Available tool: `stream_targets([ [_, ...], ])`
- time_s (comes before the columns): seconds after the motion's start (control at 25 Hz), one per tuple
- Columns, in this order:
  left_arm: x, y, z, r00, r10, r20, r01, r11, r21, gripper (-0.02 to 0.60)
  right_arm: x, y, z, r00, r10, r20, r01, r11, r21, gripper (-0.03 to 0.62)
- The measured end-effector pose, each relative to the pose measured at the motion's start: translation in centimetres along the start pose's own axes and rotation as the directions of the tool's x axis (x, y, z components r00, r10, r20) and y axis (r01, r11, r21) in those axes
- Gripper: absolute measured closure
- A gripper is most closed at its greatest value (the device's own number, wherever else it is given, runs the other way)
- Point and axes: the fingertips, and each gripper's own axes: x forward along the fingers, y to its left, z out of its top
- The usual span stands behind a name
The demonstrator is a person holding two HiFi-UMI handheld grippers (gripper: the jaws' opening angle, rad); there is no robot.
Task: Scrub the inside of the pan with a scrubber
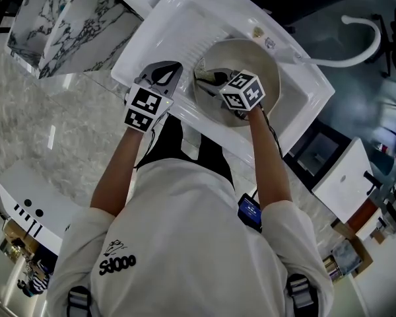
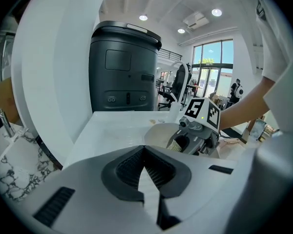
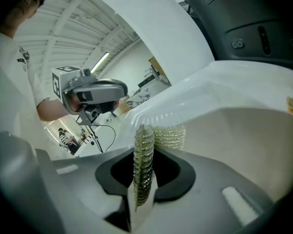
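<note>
One white sink [image 1: 178,18] holds the pan [image 1: 267,65] over marbled floor [image 1: 26,124]; right gripper [image 3: 144,147] clamps the scrubber [image 3: 170,136], left gripper [image 2: 144,150] closed empty.

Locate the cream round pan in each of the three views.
Head view: cream round pan, top centre, inside the white sink.
Left gripper view: right of centre, mid-height.
Right gripper view: lower right, filling that side.
Shared landmark: the white sink around it.

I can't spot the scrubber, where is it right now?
The scrubber is clamped in the right gripper, inside the cream pan that sits in the white sink, right of centre in the head view.
</note>
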Motion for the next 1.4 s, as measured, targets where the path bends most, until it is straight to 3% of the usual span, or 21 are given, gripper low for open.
stream_targets([
  [0.28,-0.5,-0.9,-0.7,1.0,0.002,-0.003,-0.002,1.0,0.001,0.576,-0.3,2.4,-1.1,0.992,0.115,-0.055,-0.115,0.993,-0.003,0.517],
  [0.72,-0.5,-2.3,-0.9,1.0,-0.012,0.001,0.012,1.0,0.016,0.575,-2.2,6.4,-5.1,0.944,0.288,-0.161,-0.285,0.958,0.042,0.517],
  [0.96,-0.3,-3.3,-0.4,1.0,-0.016,0.021,0.016,0.999,0.028,0.576,-4.3,7.4,-6.8,0.906,0.36,-0.223,-0.351,0.933,0.082,0.517],
  [1.4,0.1,-4.0,0.1,0.999,-0.032,0.032,0.031,0.999,0.044,0.576,-9.1,7.8,-10.6,0.824,0.429,-0.369,-0.389,0.903,0.18,0.519],
])
